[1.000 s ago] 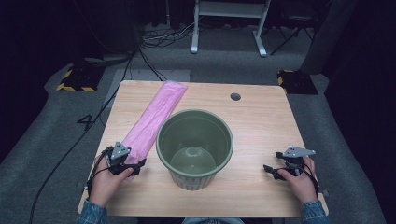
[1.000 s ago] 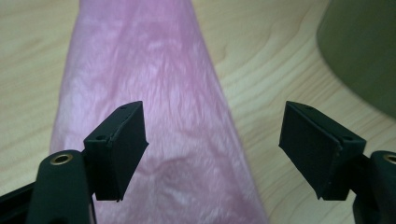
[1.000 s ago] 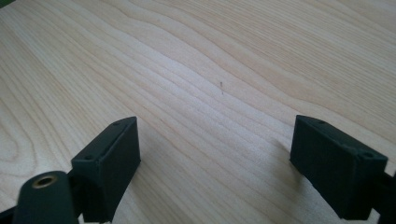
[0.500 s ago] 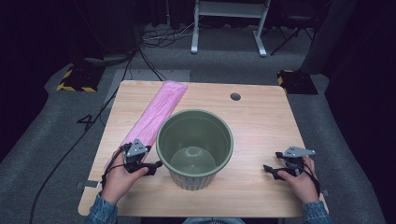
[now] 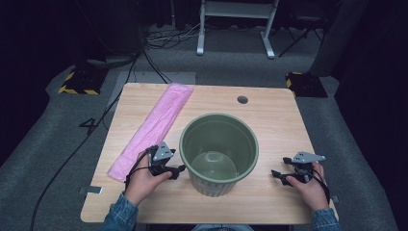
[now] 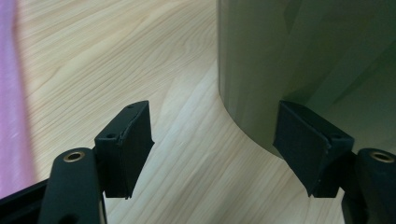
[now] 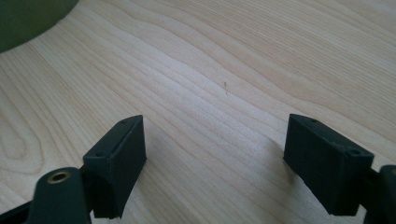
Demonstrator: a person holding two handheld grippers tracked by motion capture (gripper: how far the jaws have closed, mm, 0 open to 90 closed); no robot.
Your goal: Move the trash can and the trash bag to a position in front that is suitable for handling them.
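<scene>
A green plastic bucket (image 5: 212,186) stands upright and empty near the table's front middle. To its left a long folded pink plastic bag (image 5: 154,126) lies flat, running diagonally. My left gripper (image 5: 176,170) sits between the bag's near end and the bucket, close against the bucket's left wall (image 6: 303,56). Its jaws have just been closing a little but stand open, gripping nothing; the pink bag (image 6: 9,93) shows at that view's left edge. My right gripper (image 5: 277,174) rests to the right of the bucket (image 7: 28,18) over bare wood. It is open (image 7: 215,163) with nothing between its jaws, which have also just been closing slightly.
The wooden table (image 5: 274,125) has a small round cable hole (image 5: 242,99) near its far edge. Beyond the table lie grey floor, cables (image 5: 159,41) and a white stand's legs (image 5: 235,24).
My left hand has moved right from beside the pink bag's near end up to the bucket's left side. The right hand has stayed where it was.
</scene>
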